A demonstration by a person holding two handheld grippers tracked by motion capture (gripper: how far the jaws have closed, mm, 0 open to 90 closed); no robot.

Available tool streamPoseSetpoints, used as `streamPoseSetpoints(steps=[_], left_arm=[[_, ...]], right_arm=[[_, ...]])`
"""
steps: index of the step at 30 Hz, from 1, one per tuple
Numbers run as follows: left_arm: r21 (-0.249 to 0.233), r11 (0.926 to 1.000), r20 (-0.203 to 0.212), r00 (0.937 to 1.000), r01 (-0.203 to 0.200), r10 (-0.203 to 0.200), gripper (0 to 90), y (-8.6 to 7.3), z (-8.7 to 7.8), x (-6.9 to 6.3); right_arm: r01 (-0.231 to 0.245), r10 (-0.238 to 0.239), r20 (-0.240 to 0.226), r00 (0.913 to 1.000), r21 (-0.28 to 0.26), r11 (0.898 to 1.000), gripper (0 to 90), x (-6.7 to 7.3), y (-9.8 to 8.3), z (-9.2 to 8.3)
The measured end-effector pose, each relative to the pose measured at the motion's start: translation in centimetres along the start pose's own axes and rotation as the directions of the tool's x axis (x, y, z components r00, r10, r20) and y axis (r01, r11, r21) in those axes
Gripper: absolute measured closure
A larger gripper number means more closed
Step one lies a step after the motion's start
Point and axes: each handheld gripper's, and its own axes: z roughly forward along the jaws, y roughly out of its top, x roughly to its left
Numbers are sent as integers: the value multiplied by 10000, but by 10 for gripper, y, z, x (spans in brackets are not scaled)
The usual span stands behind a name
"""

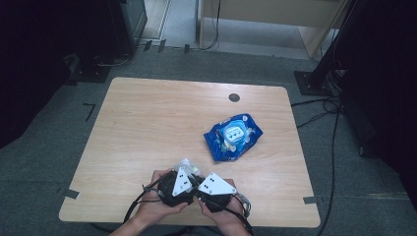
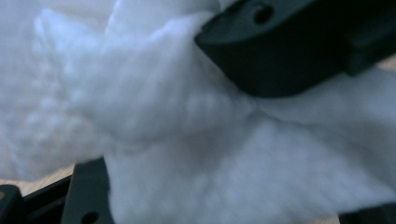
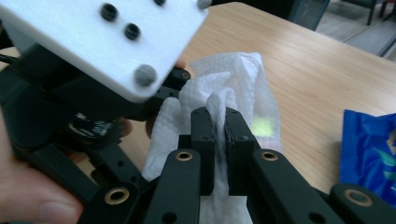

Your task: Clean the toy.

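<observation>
Right hand-held gripper [image 3: 223,122] pinching a fold of white wet wipe [image 3: 243,88], left hand-held gripper [image 1: 183,183] clamped on the same soft, crumpled, quilted wipe, held over the worktop's [image 1: 147,123] near edge, blue wipes pack [image 1: 233,136] farther back, lettering unreadable.

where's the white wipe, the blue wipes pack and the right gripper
white wipe [image 3: 243,74], right gripper view, bunched top fold
blue wipes pack [image 1: 233,136], high view, middle by its lid
right gripper [image 3: 225,122], right gripper view, between its fingertips
</observation>
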Motion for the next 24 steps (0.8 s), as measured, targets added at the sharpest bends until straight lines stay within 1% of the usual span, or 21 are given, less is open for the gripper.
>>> streamPoseSetpoints(steps=[1, 2, 3, 4, 6, 7, 10, 12, 15, 16, 18, 21, 23, 24], left_arm=[[-24, 10000, -15, 10000, -17, 17, 343, 0, -1, 0], [-32, 10000, -27, 10000, 8, -8, 343, 0, -2, 1], [-40, 10000, -52, 10000, 19, -20, 343, 0, -2, 1], [-18, 10000, -75, 10000, 36, -36, 343, -1, -3, 3], [-30, 9999, -150, 9998, 135, -136, 343, -2, -4, 6], [-30, 9999, -150, 9998, 135, -136, 343, -2, -4, 6], [-15, 9994, -256, 9991, 336, -336, 343, -3, -6, 13], [-8, 9990, -271, 9987, 442, -443, 343, -4, -6, 15], [23, 9992, -257, 9989, 400, -399, 343, -4, -5, 12], [48, 9993, -253, 9990, 362, -361, 343, -3, -4, 10], [40, 9995, -179, 9993, 324, -323, 342, -3, -3, 6], [-7, 9999, -144, 9998, 149, -150, 343, -2, -2, 1], [-42, 9999, -165, 9998, 126, -126, 343, -1, -3, 0], [-70, 9998, -148, 9997, 172, -173, 343, -1, -3, 0]], right_arm=[[20, -20, 108, 9999, -27, 10000, 857, -1, 0, 0], [61, -56, 474, 9989, -107, 9999, 857, -6, 0, -1], [61, -56, 474, 9989, -107, 9999, 857, -6, 0, -1], [-121, 130, 692, 9975, -129, 9998, 857, -13, 0, -2], [-346, 351, 794, 9962, -73, 9994, 857, -18, -2, -5], [-381, 386, 819, 9959, -73, 9992, 857, -20, -3, -6], [-317, 323, 644, 9974, -102, 9994, 856, -17, -5, -10], [-84, 86, 394, 9992, -65, 9999, 855, -11, -6, -11], [266, -266, 133, 9996, -9, 9996, 854, 2, -7, -9], [384, -384, -27, 9993, 10, 9993, 854, 7, -6, -8], [518, -518, -23, 9987, 63, 9986, 854, 14, -4, -6], [429, -429, 0, 9991, 35, 9991, 852, 13, -2, -2], [211, -211, 86, 9997, -44, 9998, 852, 5, -1, -1], [98, -97, 203, 9997, -74, 9999, 852, 1, -1, -1]])
